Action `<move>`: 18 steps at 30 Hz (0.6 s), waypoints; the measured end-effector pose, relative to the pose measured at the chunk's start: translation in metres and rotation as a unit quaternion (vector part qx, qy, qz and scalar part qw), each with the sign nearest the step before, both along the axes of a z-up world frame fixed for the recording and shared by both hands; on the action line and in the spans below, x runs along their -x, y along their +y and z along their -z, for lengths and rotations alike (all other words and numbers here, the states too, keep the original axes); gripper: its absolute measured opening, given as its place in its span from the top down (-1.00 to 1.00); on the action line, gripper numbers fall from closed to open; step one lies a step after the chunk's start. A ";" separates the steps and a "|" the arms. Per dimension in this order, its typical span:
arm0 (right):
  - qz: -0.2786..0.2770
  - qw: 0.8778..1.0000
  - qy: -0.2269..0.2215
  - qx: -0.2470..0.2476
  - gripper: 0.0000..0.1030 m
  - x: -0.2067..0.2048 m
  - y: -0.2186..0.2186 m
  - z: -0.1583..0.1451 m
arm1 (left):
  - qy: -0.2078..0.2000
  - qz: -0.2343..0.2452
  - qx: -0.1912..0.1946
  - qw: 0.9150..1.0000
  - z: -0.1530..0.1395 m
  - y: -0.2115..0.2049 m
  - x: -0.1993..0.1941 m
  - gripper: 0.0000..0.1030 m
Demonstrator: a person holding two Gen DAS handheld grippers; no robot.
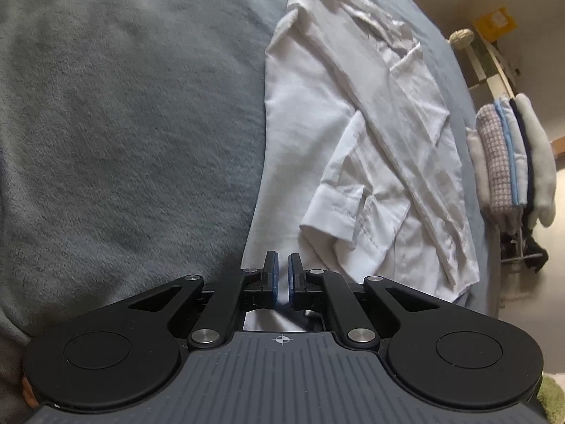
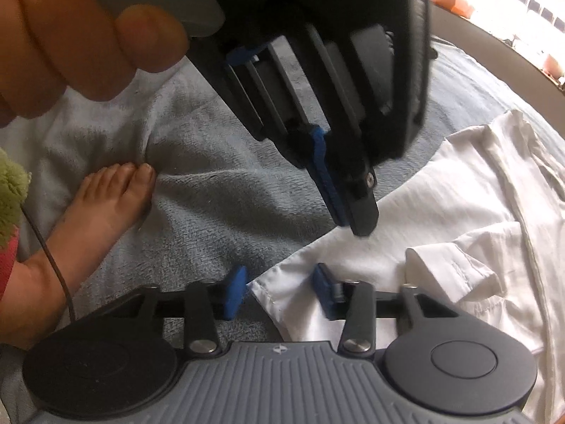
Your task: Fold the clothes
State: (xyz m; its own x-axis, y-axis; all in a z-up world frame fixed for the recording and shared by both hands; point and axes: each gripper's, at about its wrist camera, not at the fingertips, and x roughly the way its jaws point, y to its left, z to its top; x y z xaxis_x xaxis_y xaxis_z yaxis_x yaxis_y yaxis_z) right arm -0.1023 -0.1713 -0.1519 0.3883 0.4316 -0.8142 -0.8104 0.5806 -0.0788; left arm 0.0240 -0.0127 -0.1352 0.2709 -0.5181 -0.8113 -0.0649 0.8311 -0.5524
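Two grippers meet at the white shirt [image 2: 441, 212] hem: left gripper [image 2: 348, 219] pinched nearly closed, whether on cloth unclear; right gripper [image 2: 279, 288] spread wide around the corner.

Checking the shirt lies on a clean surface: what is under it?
The white shirt lies on a grey fleece blanket that spreads out around it. Whatever sits directly beneath the shirt's middle is covered by the fabric.

left black two-finger gripper with blue pads [image 1: 281, 275]: jaws almost together, thin gap, tips pointing down | right black two-finger gripper with blue pads [image 2: 279, 291]: jaws wide apart, held low | person's hand [image 2: 67, 31]: fingers curled, close up | person's bare foot [image 2: 106, 205]: flat, toes forward
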 end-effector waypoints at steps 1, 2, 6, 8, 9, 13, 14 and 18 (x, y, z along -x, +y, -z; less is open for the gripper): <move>0.006 1.000 0.003 -0.004 0.56 -0.002 -0.003 -0.002 | -0.002 -0.002 0.002 1.000 -0.001 0.001 0.000 0.92; 0.011 1.000 0.007 -0.009 0.74 -0.004 -0.005 -0.003 | -0.005 -0.005 0.003 1.000 -0.001 0.002 0.000 0.91; 0.034 0.999 0.019 -0.030 0.95 -0.010 -0.016 -0.010 | -0.010 -0.009 0.018 1.000 -0.002 0.003 -0.004 0.79; 0.040 0.998 0.018 -0.041 0.96 -0.004 -0.010 -0.012 | -0.006 -0.015 0.024 1.000 0.001 0.003 -0.007 0.59; 0.041 0.998 0.016 -0.046 0.96 -0.006 -0.012 -0.016 | -0.001 -0.018 0.027 0.999 0.003 0.004 -0.010 0.56; 0.040 0.997 0.008 -0.060 0.96 -0.016 -0.029 -0.028 | 0.017 -0.026 0.043 0.999 0.015 0.007 -0.018 0.49; 0.040 0.997 0.006 -0.063 0.96 -0.018 -0.030 -0.030 | 0.021 -0.029 0.050 0.998 0.019 0.009 -0.020 0.46; 0.036 0.997 0.000 -0.071 0.96 -0.016 -0.031 -0.031 | 0.043 -0.035 0.087 0.995 0.034 0.010 -0.028 0.45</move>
State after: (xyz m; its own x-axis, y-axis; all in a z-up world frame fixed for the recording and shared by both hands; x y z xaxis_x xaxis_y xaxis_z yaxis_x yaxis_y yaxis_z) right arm -0.0859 -0.2027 -0.1207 0.4233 0.5138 -0.7462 -0.7660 0.6428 0.0080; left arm 0.0523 -0.0026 -0.1692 0.2451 -0.6354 -0.7323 -0.1721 0.7148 -0.6778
